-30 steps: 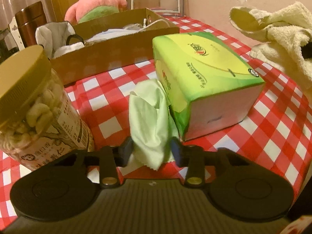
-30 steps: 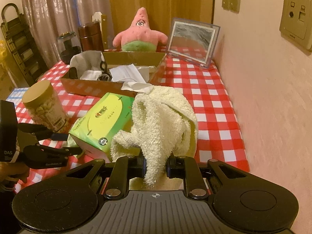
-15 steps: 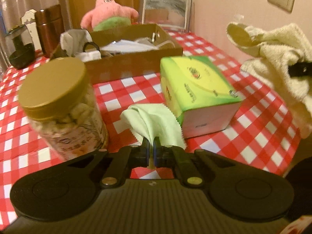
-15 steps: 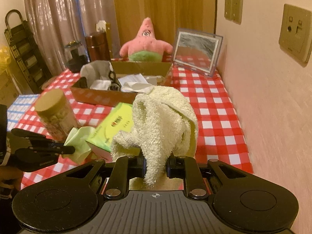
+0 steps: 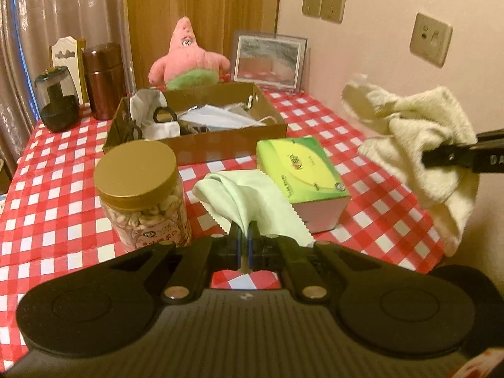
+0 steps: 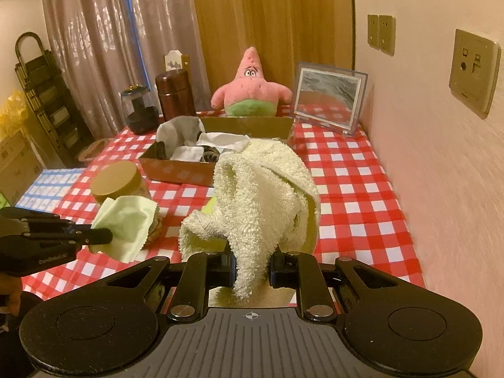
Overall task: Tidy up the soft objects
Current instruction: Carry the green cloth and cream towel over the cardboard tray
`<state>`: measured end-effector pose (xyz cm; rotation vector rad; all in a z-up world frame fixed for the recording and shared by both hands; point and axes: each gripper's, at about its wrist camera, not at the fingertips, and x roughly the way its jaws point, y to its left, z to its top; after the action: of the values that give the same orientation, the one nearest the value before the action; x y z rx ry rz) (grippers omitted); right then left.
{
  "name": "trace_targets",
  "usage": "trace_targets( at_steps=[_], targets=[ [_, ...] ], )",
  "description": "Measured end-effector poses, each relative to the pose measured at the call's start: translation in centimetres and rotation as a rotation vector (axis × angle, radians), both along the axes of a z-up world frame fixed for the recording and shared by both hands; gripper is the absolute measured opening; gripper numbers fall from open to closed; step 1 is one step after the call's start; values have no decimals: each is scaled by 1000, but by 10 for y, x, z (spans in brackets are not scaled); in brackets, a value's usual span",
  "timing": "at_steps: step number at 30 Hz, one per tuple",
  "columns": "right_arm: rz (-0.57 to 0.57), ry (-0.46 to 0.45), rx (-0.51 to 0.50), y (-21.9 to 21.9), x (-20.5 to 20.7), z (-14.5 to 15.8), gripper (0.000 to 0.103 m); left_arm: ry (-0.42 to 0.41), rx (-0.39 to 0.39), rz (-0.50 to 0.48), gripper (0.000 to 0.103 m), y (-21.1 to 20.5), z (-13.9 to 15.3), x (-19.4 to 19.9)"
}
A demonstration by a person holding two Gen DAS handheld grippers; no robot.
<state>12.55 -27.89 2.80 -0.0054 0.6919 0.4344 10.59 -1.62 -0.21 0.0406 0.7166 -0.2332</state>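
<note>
While both pieces hang clear of the desk (image 6: 352,189), they are entered here by material and grip.

Item 1: pale green cloth (image 5: 252,195). Thin, smooth weave with pinked, zigzag edges; judged very light and fully limp, likely a little slippery. The left tongs (image 5: 244,233) are pressed together on a gathered fold of it, with the rest fanning out in front of them above the checked covering, between the nut jar (image 5: 141,195) and the green tissue box (image 5: 299,176). Best taken at a bunched fold, as here; a single edge would probably slide out of the pads.

Item 2: cream terry towel (image 6: 264,195). Thick, looped pile; judged soft, bulky, heavier than the cloth, and high in friction, so unlikely to slip. The right tongs (image 6: 252,271) are clamped on a hanging strip of it, jaws held slightly apart by its thickness; the bulk mounds above and ahead of them, with loose ends drooping. A grip through several layers would seem to hold it surest; trailing corners may snag on the box rim.

Likely destination: the brown cardboard box (image 5: 220,145) farther back on the desk, already holding white and grey fabric pieces. Neither item is fragile; both may be dropped in without care for breakage.

Also noted: pink star plush (image 6: 252,91) behind the box, untouched.
</note>
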Motion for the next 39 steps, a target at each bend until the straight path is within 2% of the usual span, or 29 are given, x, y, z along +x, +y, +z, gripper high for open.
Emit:
trace_targets(
  at_steps=[11,39],
  targets=[
    [-6,-13,20,3,-15,10,18,-36,-17,-3,3,4,22,-12],
    [42,-24,19,22,-12,14,18,-44,-18,0,3,15,37,-11]
  ],
)
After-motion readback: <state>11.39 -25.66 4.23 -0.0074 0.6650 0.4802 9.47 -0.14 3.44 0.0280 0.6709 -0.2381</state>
